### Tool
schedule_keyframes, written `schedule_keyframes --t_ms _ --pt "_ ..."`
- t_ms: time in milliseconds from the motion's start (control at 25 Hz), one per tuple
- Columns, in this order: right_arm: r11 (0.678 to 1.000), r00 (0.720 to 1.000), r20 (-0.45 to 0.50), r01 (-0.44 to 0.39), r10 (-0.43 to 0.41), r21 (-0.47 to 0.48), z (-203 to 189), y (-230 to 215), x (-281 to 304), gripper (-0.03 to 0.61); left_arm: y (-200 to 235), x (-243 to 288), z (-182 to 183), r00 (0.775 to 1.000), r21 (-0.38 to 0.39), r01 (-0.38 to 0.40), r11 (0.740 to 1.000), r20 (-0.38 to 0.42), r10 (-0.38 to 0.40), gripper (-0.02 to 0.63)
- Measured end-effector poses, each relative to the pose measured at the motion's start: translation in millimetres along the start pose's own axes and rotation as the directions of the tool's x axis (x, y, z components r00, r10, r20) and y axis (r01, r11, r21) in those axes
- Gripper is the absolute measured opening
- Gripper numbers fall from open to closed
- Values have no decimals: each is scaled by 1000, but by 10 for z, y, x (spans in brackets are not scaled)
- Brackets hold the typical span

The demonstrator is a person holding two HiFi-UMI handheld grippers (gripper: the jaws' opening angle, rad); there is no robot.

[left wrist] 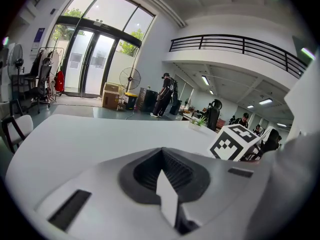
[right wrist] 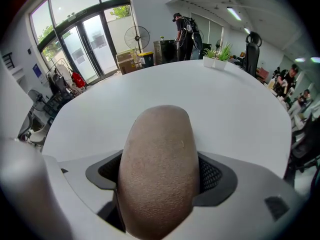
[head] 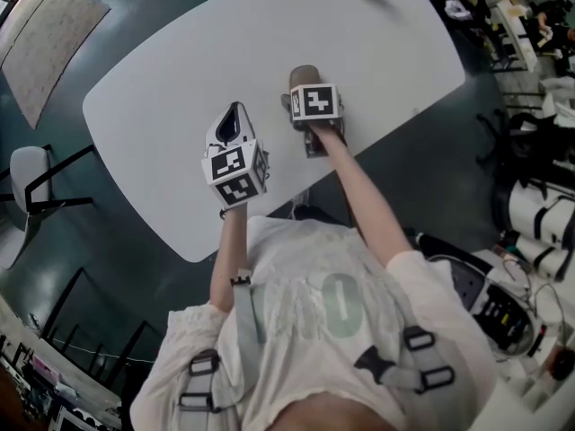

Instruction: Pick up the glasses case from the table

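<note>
Jaws on my right gripper (head: 305,86) are pressing in on both sides of the glasses case (right wrist: 159,169), a rounded brown case with a pebbled skin, which is sticking out forward from between them. On my left gripper (left wrist: 165,186) the jaws are sitting together with nothing between them, held beside the right one and apart from it.

Both grippers are hovering over a large white oval bench (head: 180,79). I am holding the case above its middle part, toward the side nearest me; it seems to be off the surface, though I cannot say for sure. A small white planter (right wrist: 217,60) with green leaves is standing at the far edge of the bench, well apart from the case.

Around the bench a dark floor is showing, with a pale rug (head: 49,34) and a white chair (head: 27,173) to my left. Tall glass doors (left wrist: 90,59) are letting daylight in. Near them a pedestal fan (left wrist: 130,78) is standing next to cardboard boxes (left wrist: 111,96), whose contents I cannot see. A person (left wrist: 165,91) is standing past the fan, and a railed balcony (left wrist: 235,43) is running overhead.
</note>
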State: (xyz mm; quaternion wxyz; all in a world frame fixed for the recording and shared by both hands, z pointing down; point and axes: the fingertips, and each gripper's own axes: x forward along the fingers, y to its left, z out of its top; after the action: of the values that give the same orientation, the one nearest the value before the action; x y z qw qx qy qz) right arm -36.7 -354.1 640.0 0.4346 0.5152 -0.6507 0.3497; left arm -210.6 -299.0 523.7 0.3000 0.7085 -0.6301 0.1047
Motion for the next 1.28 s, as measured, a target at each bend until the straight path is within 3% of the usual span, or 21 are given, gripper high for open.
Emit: schedule_keyframes --t_ms 720,880,1000,1280 --pt "1000 999 33 16 -15 -27 14 26 -20 388 -17 -32 -4 1000 13 -6 1000 -4 6 3" --pt "999 998 57 -39 40 -17 66 146 -20 388 4 -44 -7 1000 16 -7 1000 -9 7 3" --pt "1000 999 38 15 -14 -24 42 12 -9 387 12 -52 7 1000 21 -6 1000 -6 6 3" --pt "1000 1000 29 12 -12 -7 34 21 -5 385 -65 -115 56 1000 41 22 999 8 -23 3"
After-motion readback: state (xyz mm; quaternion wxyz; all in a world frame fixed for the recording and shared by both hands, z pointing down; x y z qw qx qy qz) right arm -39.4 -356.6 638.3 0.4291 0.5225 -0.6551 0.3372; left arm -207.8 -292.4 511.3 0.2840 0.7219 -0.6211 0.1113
